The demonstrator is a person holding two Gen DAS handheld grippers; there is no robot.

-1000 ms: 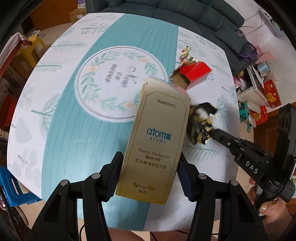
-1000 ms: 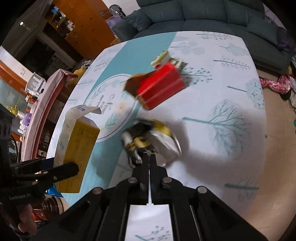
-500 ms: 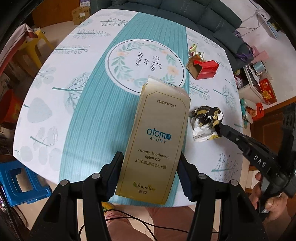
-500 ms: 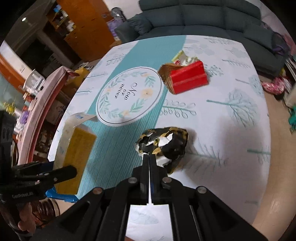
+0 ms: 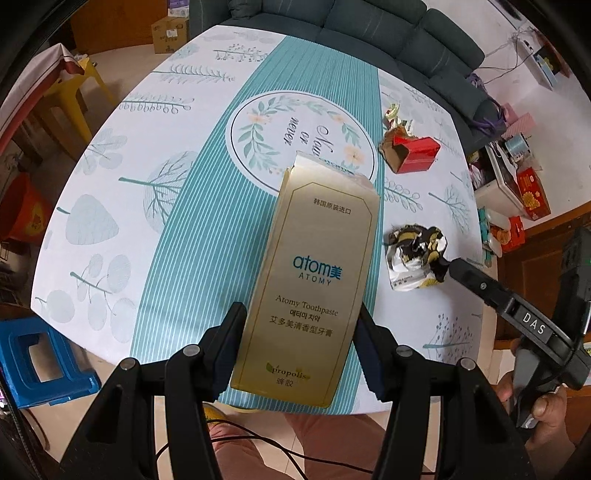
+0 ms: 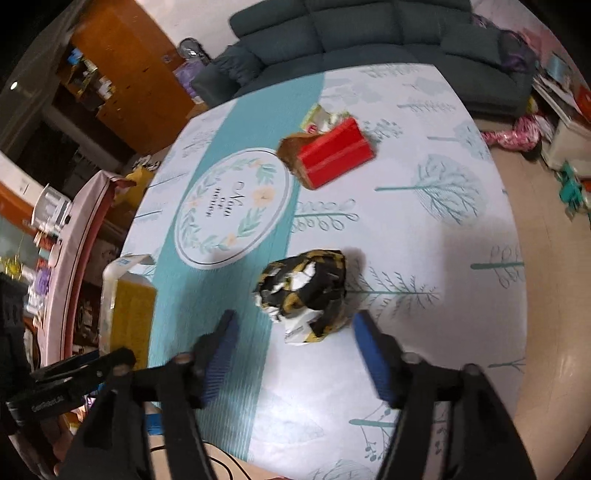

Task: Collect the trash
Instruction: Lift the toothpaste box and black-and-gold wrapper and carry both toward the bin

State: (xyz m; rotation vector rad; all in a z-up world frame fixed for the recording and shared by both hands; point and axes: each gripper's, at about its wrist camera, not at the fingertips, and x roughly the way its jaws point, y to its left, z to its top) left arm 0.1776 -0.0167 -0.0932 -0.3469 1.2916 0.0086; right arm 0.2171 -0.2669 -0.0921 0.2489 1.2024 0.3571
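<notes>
Left gripper fingers clamp a gold toothpaste box about halfway open, pads pressing both long sides near its bottom end; box stands up between the fingers, open top flap pointing away from them. Right gripper fingers wide apart and opening, nothing pinched; pads clear of everything.

Largest first:
- Round table under both grippers, white cloth with tree prints, teal striped band down the middle, wreath medallion ahead of the left fingers beyond the box top.
- Dark sofa past the far table edge, well beyond both finger pairs.
- Gold toothpaste box: in the right wrist view it shows as a yellow block off to the left of the right fingers, held off the near table edge.
- Red carton with open brown end, lying on the table well ahead of the right fingers, slightly left of centre; in the left view it is ahead and to the right of the box top.
- Crumpled black-yellow-white wrapper on the table just ahead of the right fingertips, roughly between the two, nearer the left one; not touched. In the left view one right finger tip sits right at its edge.
- Small light wrapper scrap just beyond the red carton, touching or nearly so.
</notes>
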